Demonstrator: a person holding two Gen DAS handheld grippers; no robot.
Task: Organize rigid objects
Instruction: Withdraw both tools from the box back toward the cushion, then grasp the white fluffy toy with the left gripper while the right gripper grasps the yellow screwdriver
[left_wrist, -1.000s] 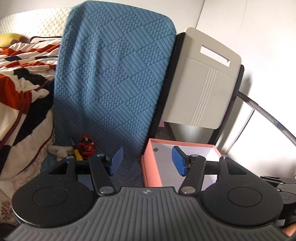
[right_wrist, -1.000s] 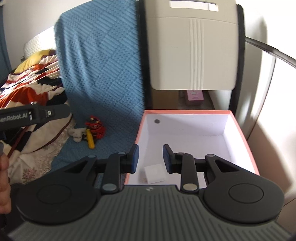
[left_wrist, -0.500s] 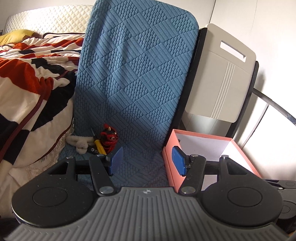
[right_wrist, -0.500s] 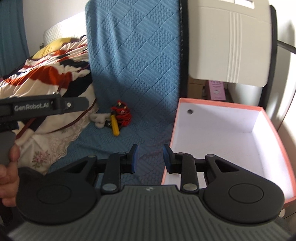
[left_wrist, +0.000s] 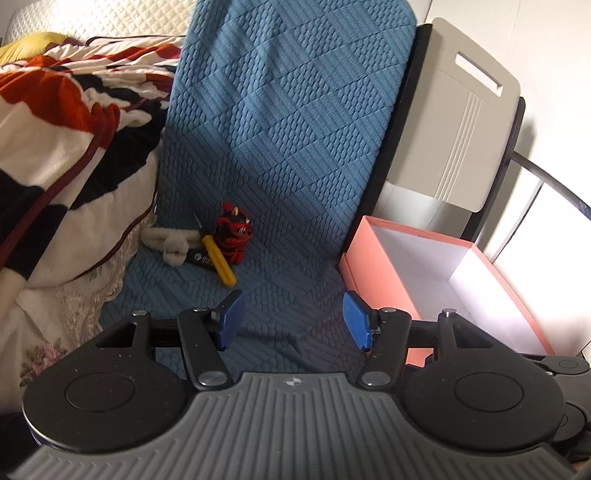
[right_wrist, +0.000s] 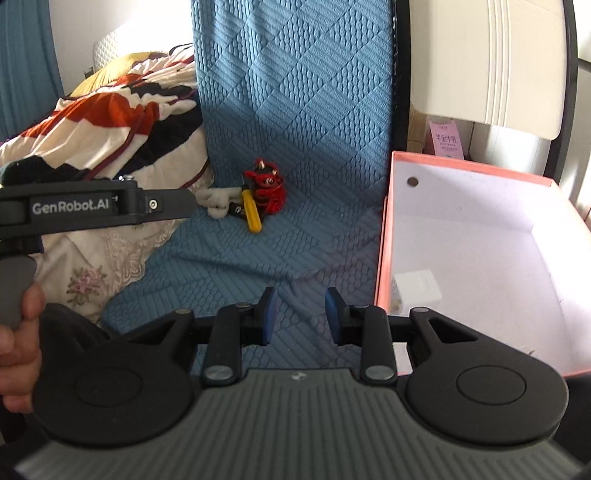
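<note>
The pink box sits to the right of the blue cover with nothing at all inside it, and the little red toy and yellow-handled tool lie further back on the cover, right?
Not quite: the pink box is not empty. The right wrist view shows a small white block on its floor near the front. The rest holds: the box sits right of the blue cover, with the red toy and yellow-handled tool further back.

Both views swung left and dropped closer: open pink cardboard box with white inside (right_wrist: 461, 251) slid from frame centre to right; small pile of red horned toy figure (left_wrist: 233, 236), yellow-handled screwdriver (left_wrist: 218, 260) and white fluffy strip (left_wrist: 168, 240) looms nearer. Left gripper (left_wrist: 293, 319) and right gripper (right_wrist: 297, 315) now over blue quilted cover (left_wrist: 280, 147).
</note>
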